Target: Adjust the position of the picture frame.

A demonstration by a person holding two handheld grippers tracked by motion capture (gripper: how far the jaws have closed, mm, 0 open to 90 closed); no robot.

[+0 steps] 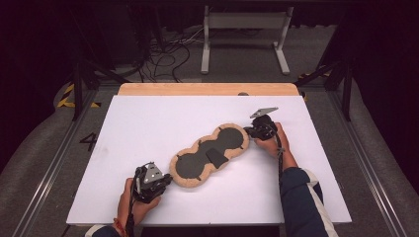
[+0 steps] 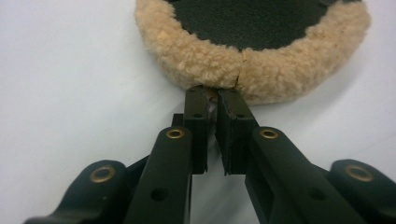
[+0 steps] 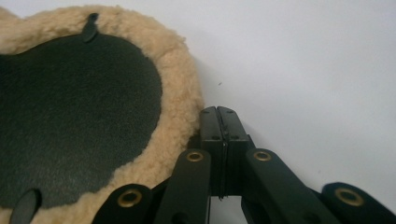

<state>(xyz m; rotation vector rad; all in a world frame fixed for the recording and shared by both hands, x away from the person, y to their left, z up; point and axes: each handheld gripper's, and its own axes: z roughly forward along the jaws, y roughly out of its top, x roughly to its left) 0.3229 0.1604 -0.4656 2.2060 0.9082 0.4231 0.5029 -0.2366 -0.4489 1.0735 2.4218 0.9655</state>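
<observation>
At the frame's centre, a tan fleece pad [image 1: 210, 155] with dark grey, finely grained panels is shown on a plain white tabletop [image 1: 148, 123], flanked by black grippers [image 1: 165, 181] [image 1: 247, 132] dotted with brass rivets.

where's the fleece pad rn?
High view: the fleece pad lies diagonally mid-table on the white board, between the left tongs at its near-left end and the right tongs at its far-right end.

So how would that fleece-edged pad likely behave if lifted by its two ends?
The fleece-edged pad lies flat and thin, so it would probably sag in the middle. Its fluffy rim suggests it is light and compressible. The left gripper already pinches the rim, so grip seems easy.
</observation>
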